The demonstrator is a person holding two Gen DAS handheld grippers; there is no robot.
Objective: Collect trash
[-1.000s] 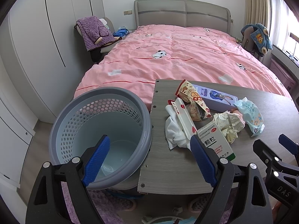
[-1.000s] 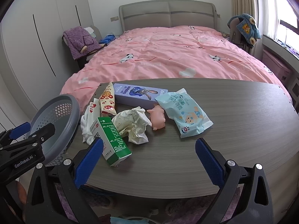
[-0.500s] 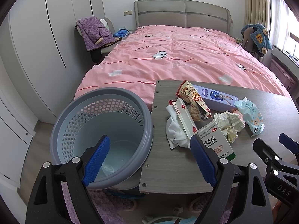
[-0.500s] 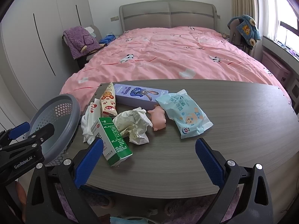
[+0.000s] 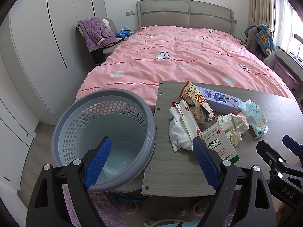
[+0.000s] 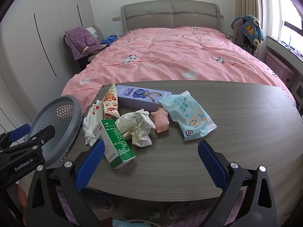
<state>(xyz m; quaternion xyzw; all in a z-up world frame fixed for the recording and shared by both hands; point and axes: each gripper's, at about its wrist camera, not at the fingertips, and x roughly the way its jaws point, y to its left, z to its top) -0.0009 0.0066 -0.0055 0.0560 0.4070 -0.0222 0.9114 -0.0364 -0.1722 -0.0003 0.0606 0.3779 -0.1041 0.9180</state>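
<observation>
A pile of trash lies on the grey wooden table: a green and white box, crumpled paper, an orange snack wrapper, a white wrapper with red hearts and a white cloth. A grey perforated basket stands at the table's left end, empty. My left gripper is open, straddling the basket rim and the table corner. My right gripper is open, hovering over the table's near edge in front of the box.
A lilac carton, a pink toy pig and a pale blue wipes pack also lie on the table. A pink-covered bed sits behind it, white wardrobes stand left, and chairs draped with clothes flank the bed.
Both views have shifted only slightly; the left gripper drifted a little left and closer. Both grippers stayed open and nothing on the table moved.
</observation>
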